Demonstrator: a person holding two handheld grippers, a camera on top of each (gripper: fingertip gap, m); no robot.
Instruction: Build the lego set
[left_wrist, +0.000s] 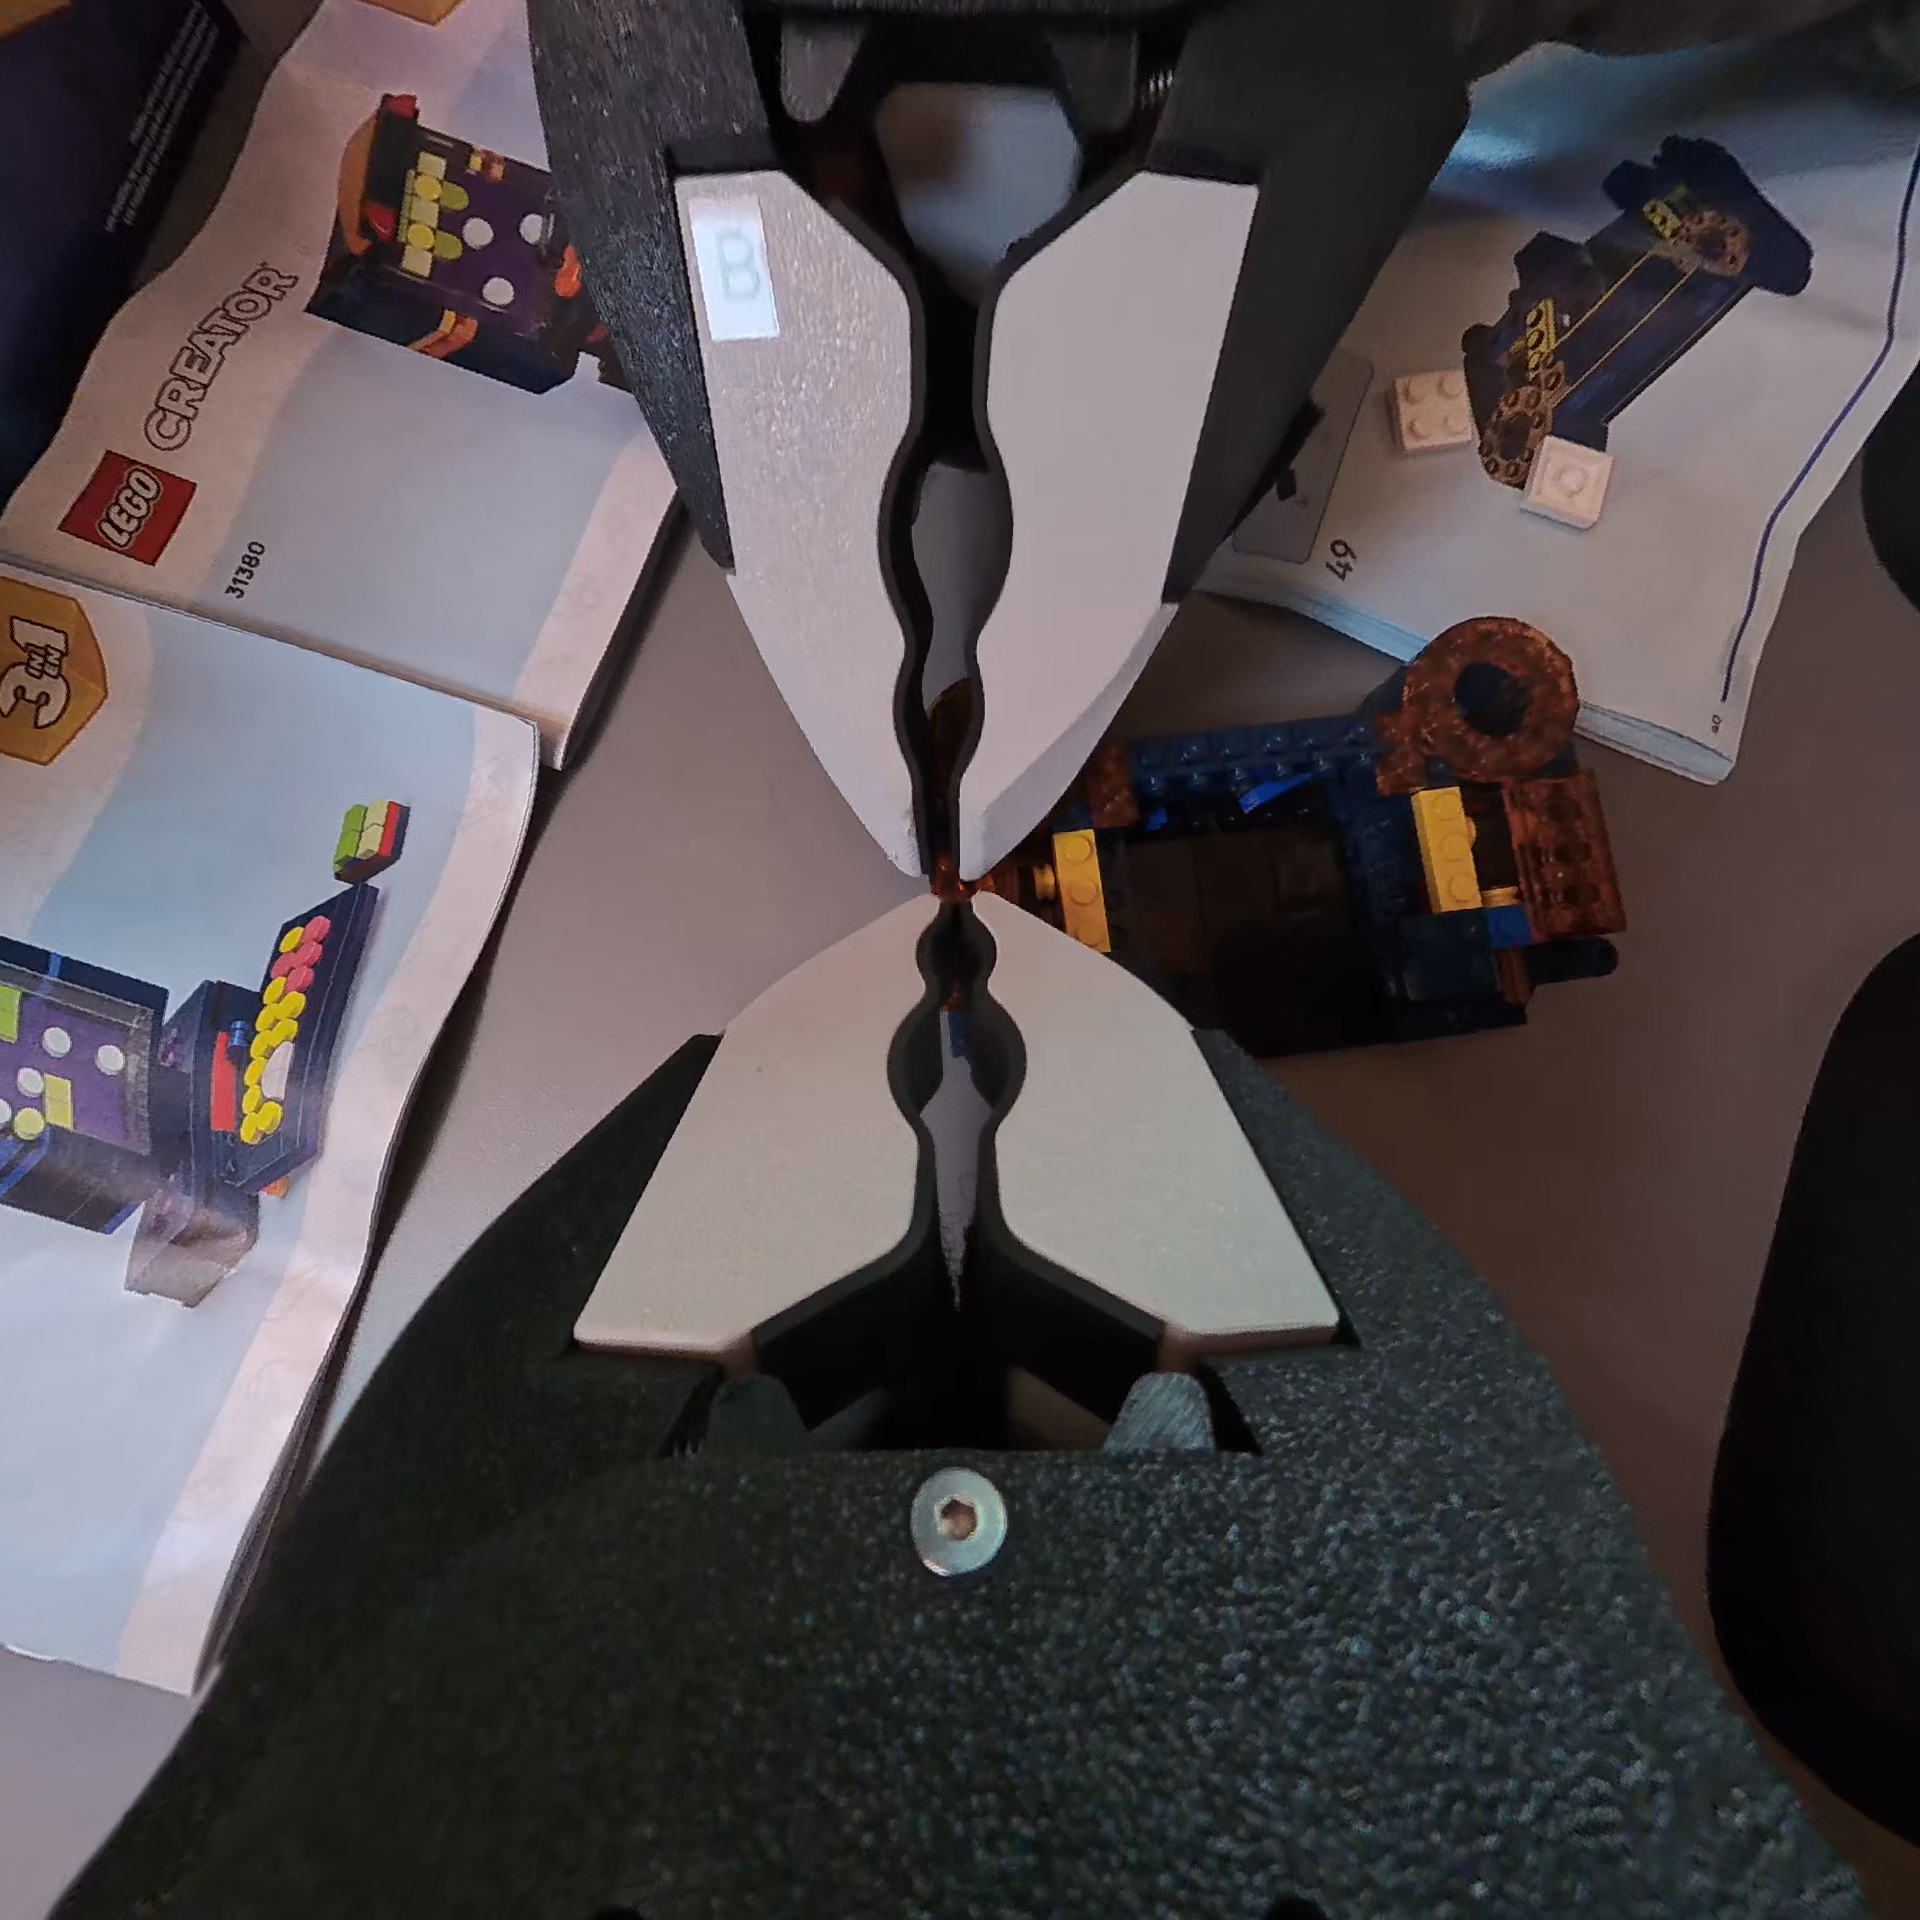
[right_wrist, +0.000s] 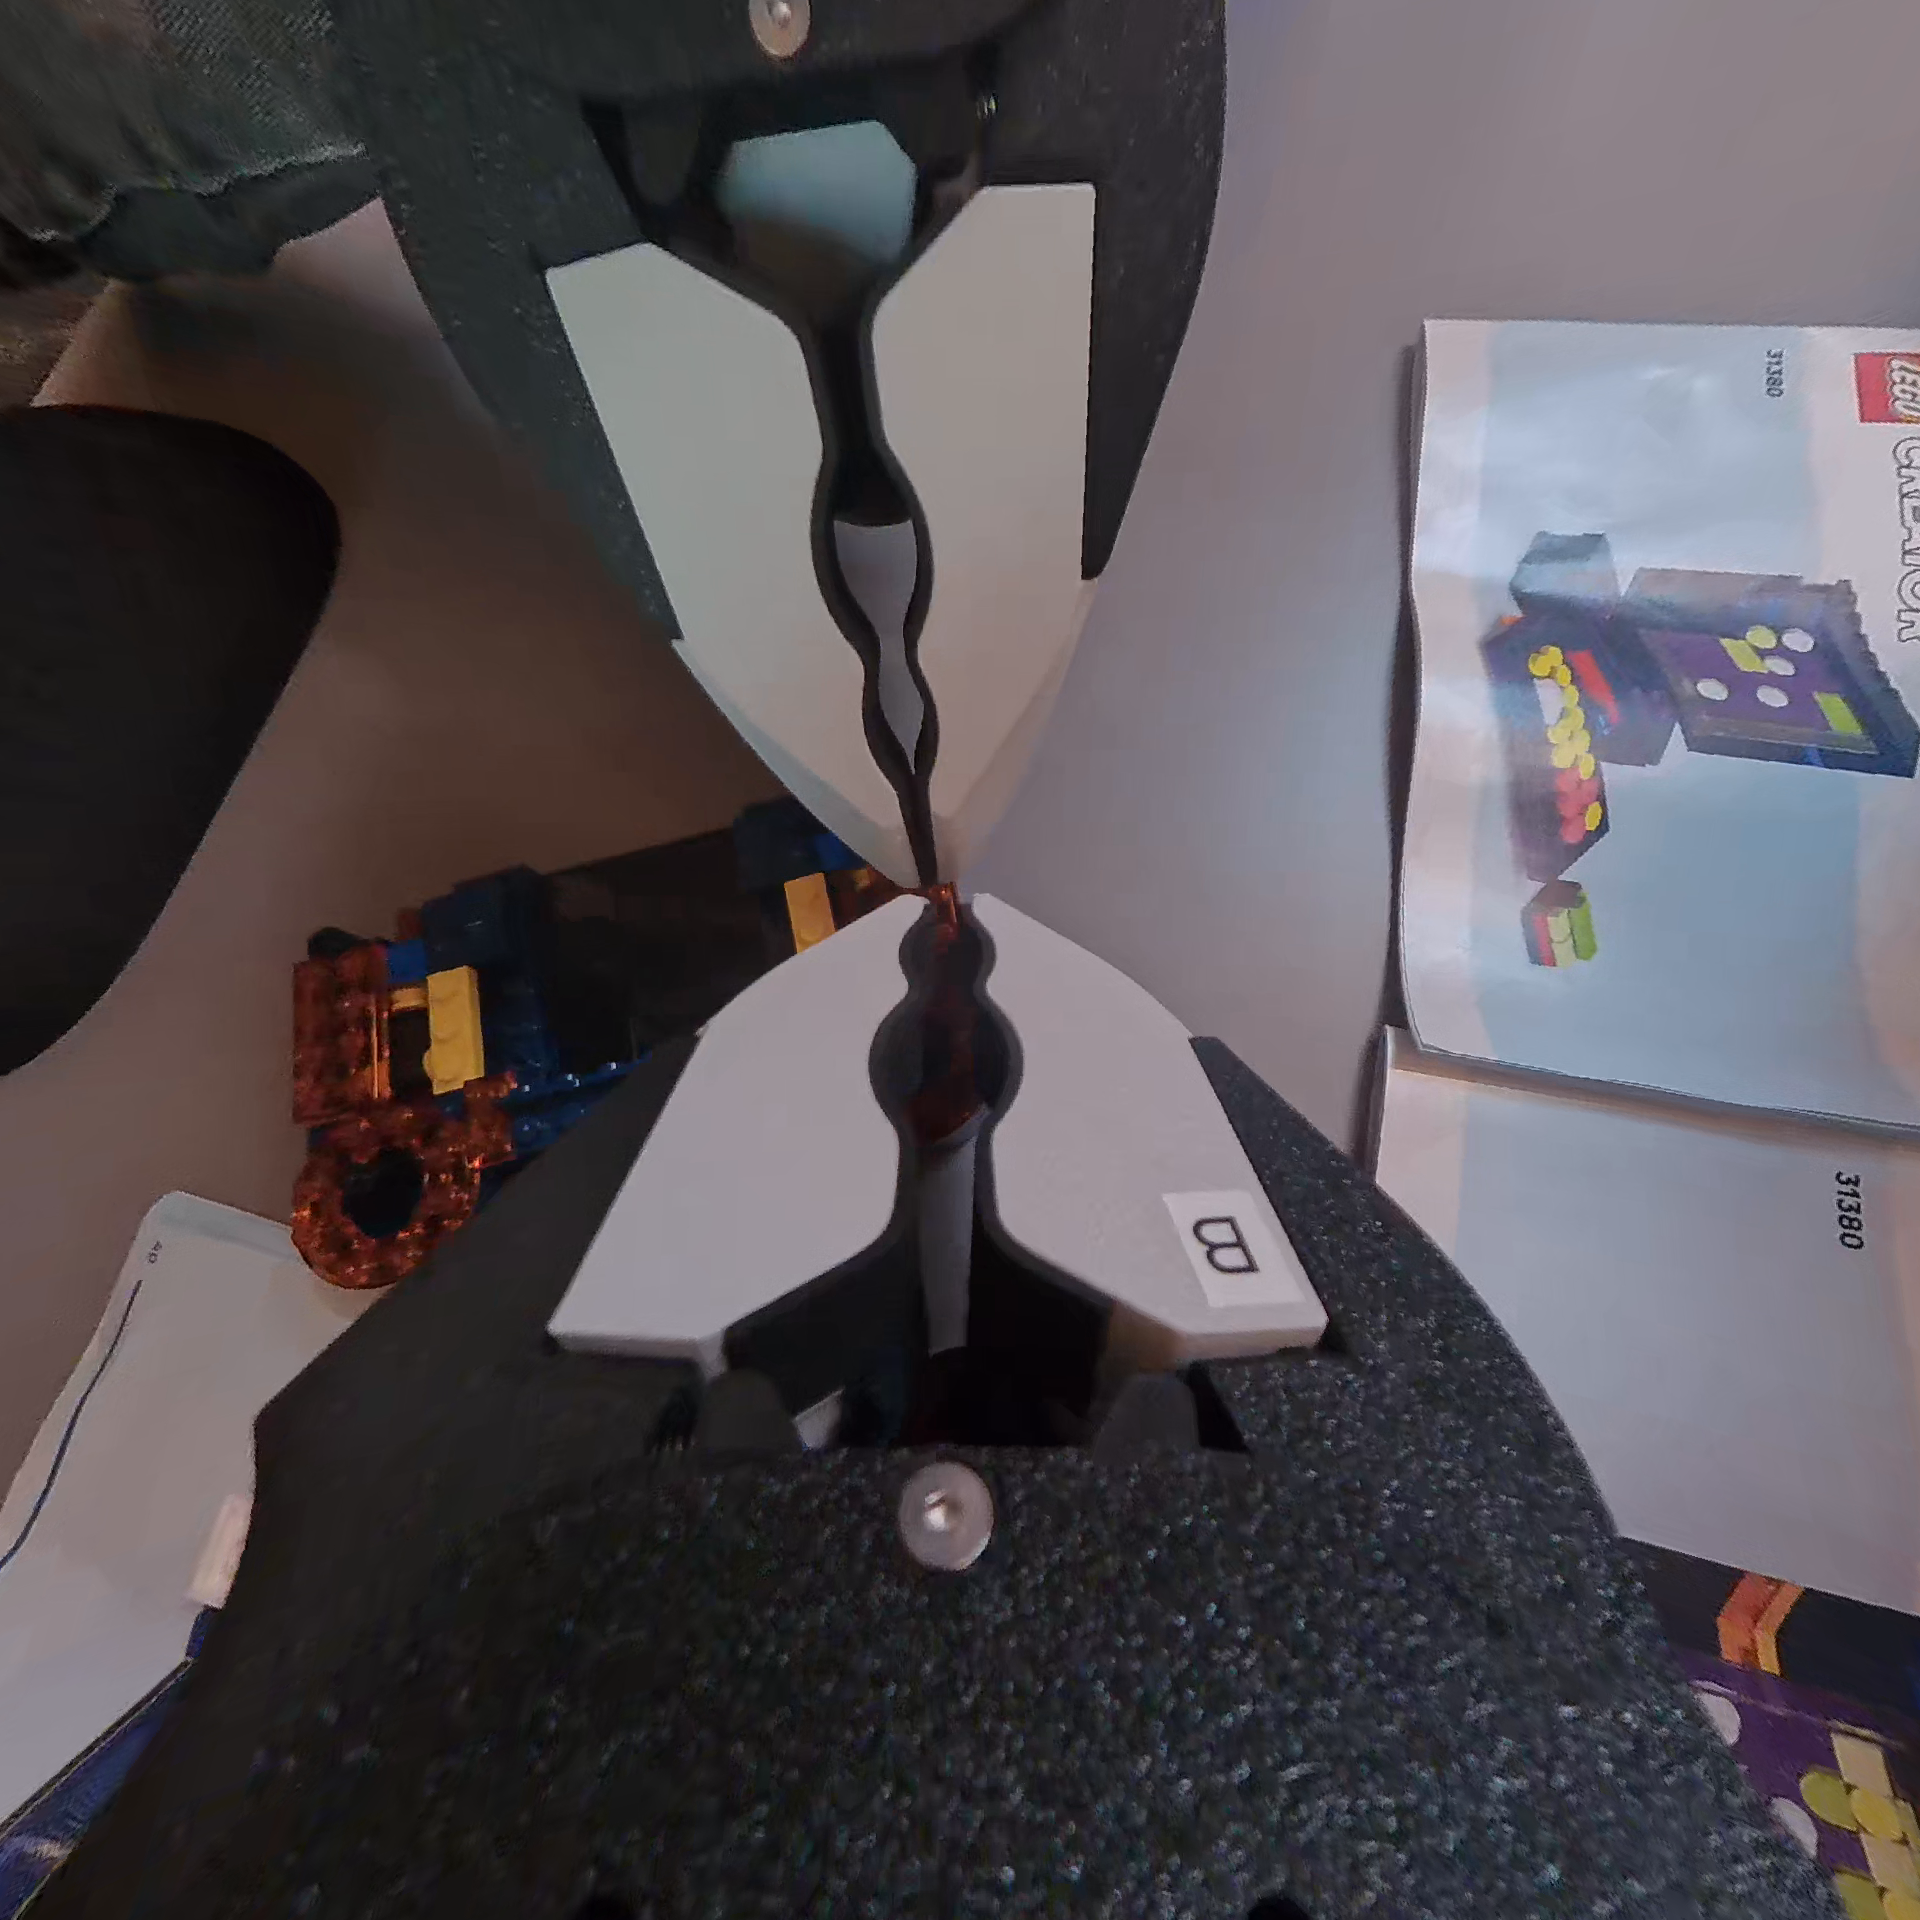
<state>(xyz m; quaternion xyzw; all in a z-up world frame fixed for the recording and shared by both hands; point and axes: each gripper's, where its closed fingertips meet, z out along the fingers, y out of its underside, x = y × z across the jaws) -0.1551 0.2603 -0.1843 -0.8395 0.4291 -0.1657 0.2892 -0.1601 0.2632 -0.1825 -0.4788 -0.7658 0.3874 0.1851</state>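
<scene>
- The left gripper (left_wrist: 951, 914) and the right gripper (right_wrist: 940, 914) meet tip to tip above the grey table (left_wrist: 727, 727).
- Both are closed on one small amber translucent piece (right_wrist: 940, 894), pinched at the very tips where the two tools face each other.
- Just beside the tips lies a partly built brick model (left_wrist: 1351, 873), dark blue with yellow bricks and a speckled amber ring at one end.
- An open instruction booklet (left_wrist: 1662, 343) lies beyond the model, with two small white bricks (left_wrist: 1434, 410) resting on its page.
- Two closed booklets (left_wrist: 312, 468) lie on the other side, well apart from the model.
</scene>
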